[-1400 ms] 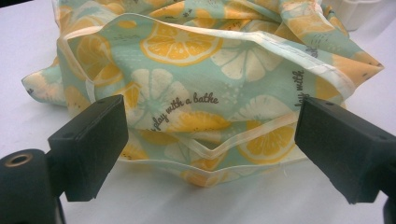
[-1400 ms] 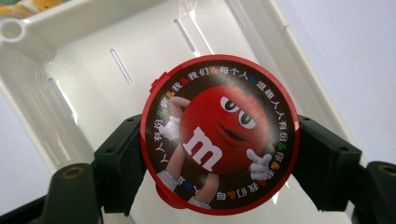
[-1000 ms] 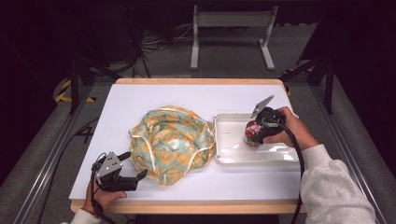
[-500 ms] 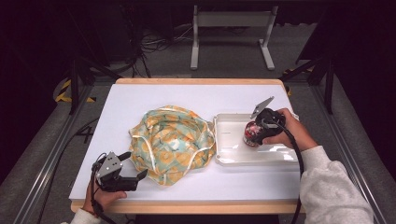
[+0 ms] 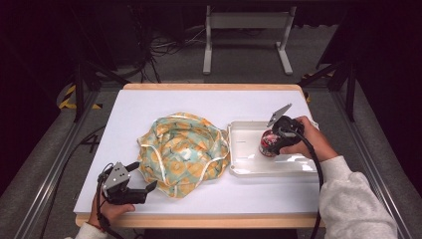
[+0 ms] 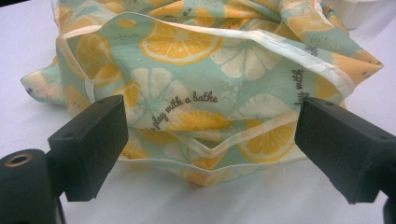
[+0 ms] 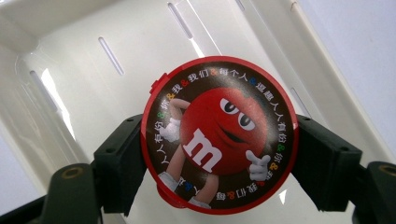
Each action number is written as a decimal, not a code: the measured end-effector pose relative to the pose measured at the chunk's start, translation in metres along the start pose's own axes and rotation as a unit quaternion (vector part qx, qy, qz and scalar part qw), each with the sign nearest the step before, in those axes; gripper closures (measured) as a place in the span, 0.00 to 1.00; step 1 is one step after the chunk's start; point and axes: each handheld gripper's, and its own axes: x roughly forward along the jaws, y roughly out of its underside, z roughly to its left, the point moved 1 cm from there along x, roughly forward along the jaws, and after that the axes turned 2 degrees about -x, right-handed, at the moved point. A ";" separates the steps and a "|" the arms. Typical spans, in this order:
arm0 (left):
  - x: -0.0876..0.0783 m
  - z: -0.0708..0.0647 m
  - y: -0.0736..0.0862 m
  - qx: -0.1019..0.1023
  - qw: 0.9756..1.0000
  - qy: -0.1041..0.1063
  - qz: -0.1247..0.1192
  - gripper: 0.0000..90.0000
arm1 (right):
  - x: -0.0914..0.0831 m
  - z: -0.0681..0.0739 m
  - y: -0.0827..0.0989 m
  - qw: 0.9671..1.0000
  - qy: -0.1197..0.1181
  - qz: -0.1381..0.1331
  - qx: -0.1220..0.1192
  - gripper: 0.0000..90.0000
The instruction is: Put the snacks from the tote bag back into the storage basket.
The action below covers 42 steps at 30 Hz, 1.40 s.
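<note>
Red M&M's tin [image 7: 219, 135] is clamped by the right tool [image 5: 276, 138] over the white tray [image 5: 249, 164]; level lift advised. Left tool [image 5: 142, 178] gapes before lemon-print bag [image 5: 181, 149] near desk's [image 5: 149, 104] front edge.

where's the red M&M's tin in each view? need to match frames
High view: red M&M's tin right of centre, over the white tray, in the right gripper.
Right gripper view: tin centre, clamped between both jaws.
Left gripper view: no tin there.
Shared landmark: white tray.

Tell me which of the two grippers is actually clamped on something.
The right gripper: its jaws press both sides of the red candy tin. The left gripper is open before the bag.
</note>
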 end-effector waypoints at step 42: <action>-0.001 0.001 -0.001 -0.003 1.000 0.001 -0.005 0.11 | -0.018 0.001 0.002 0.998 0.032 -0.052 0.019 0.25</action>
